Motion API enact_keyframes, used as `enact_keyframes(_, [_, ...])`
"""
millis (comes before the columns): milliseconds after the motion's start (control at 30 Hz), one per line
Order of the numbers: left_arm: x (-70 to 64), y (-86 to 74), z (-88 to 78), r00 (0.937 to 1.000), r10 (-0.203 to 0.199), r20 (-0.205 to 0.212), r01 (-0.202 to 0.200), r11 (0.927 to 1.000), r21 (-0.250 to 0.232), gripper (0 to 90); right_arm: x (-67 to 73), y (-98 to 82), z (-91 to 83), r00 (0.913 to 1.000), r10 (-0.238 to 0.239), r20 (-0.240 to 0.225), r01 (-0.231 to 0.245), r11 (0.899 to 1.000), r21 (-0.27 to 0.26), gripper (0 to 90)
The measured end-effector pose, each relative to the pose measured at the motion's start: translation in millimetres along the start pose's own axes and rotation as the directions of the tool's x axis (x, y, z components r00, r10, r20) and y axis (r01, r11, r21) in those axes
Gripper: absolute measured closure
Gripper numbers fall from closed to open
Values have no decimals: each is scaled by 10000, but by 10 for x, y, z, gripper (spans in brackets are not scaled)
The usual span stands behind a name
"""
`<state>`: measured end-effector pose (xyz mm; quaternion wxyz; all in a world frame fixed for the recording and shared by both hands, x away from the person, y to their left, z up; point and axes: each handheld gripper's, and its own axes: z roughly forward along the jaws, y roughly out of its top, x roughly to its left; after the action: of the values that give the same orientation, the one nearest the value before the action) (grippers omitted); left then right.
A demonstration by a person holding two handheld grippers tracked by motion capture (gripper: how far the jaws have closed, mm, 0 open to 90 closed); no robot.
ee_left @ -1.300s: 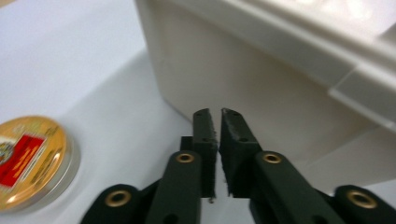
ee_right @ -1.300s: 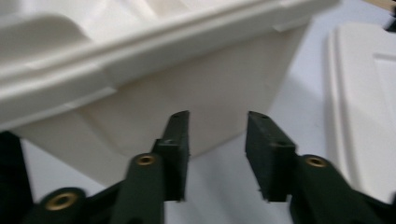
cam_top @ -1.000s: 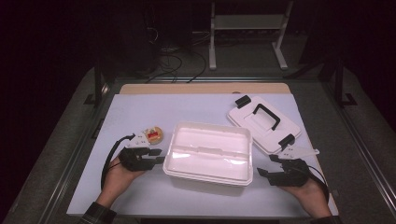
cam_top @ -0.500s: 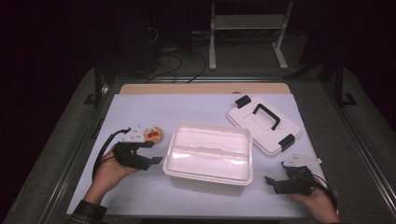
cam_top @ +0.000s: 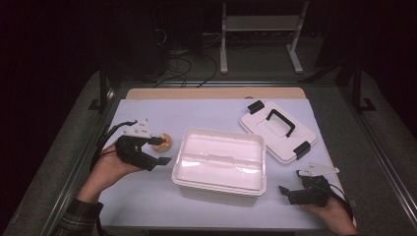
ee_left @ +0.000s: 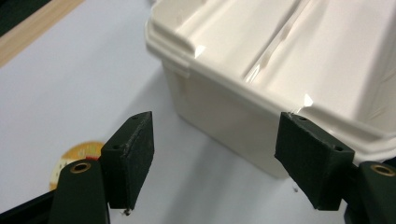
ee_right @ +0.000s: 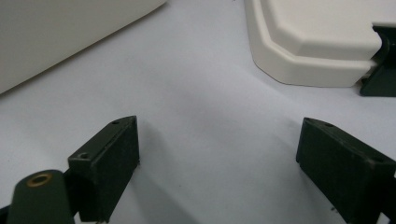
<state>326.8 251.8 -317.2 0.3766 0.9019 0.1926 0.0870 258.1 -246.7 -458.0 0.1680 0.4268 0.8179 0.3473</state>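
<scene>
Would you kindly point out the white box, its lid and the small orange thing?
white box point(cam_top: 219, 164), high view, on its inner floor.
lid point(cam_top: 275, 130), high view, on its white top beside the black handle.
small orange thing point(cam_top: 165, 142), high view, on its round top.

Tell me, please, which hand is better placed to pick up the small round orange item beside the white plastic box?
Left. The left gripper is open right beside the small round orange item; the right gripper sits across the white plastic box.
</scene>
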Motion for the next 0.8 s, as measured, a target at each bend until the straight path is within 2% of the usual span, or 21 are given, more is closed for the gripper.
enact_keyframes(167, [-21, 165, -6, 9994, 305, 187, -306, 9995, 11, 273, -1, 1, 0, 10000, 0, -5, 0, 10000, 8, 125])
enact_keyframes(233, [-42, 294, 23, 9970, 625, 452, -629, 9980, 59, 274, -2, 0, 0, 10000, 7, -12, -7, 10000, 5, 125])
enact_keyframes(333, [-67, 377, 58, 9942, 826, 683, -835, 9965, 104, 280, -2, 1, 0, 10000, 7, -17, -7, 10000, 10, 125])
enact_keyframes(400, [-100, 475, 107, 9902, 1100, 856, -1126, 9933, 269, 292, -3, 0, 0, 10000, 7, -21, -7, 10000, -1, 124])
enact_keyframes(467, [-149, 594, 166, 9835, 1449, 1085, -1490, 9884, 308, 308, -3, 0, 0, 10000, 9, -18, -9, 10000, -7, 124])
enact_keyframes(500, [-149, 594, 166, 9835, 1449, 1085, -1490, 9884, 308, 316, -3, 0, 0, 10000, 9, -18, -9, 10000, -7, 124])
enact_keyframes(533, [-166, 637, 186, 9806, 1577, 1163, -1625, 9861, 330, 316, -4, 0, 0, 10000, 10, -27, -10, 10000, -6, 124])
enact_keyframes(567, [-196, 717, 224, 9736, 1894, 1276, -1959, 9798, 401, 337, -3, 0, 1, 10000, 37, -40, -37, 10000, -19, 124])
enact_keyframes(600, [-196, 717, 224, 9736, 1894, 1276, -1959, 9798, 401, 347, -3, 0, 1, 10000, 37, -40, -37, 10000, -19, 124])
enact_keyframes(633, [-219, 791, 261, 9663, 2184, 1362, -2257, 9733, 408, 364, -5, -1, 1, 10000, 23, -49, -23, 10000, -27, 124])
enact_keyframes(667, [-219, 791, 261, 9663, 2184, 1362, -2257, 9733, 408, 379, -5, -1, 1, 10000, 23, -49, -23, 10000, -27, 124])
enact_keyframes(700, [-232, 857, 308, 9592, 2355, 1562, -2444, 9689, 399, 401, -5, -1, 1, 10000, 41, -67, -41, 10000, -21, 124])
enact_keyframes(733, [-232, 857, 308, 9592, 2355, 1562, -2444, 9689, 399, 416, -5, -1, 1, 10000, 41, -67, -41, 10000, -21, 124])
enact_keyframes(767, [-243, 920, 366, 9524, 2524, 1711, -2646, 9629, 524, 432, -6, -1, 1, 10000, 31, -70, -31, 10000, -21, 124])
enact_keyframes(800, [-243, 920, 366, 9524, 2524, 1711, -2646, 9629, 524, 447, -6, -1, 1, 10000, 31, -70, -31, 10000, -21, 124])
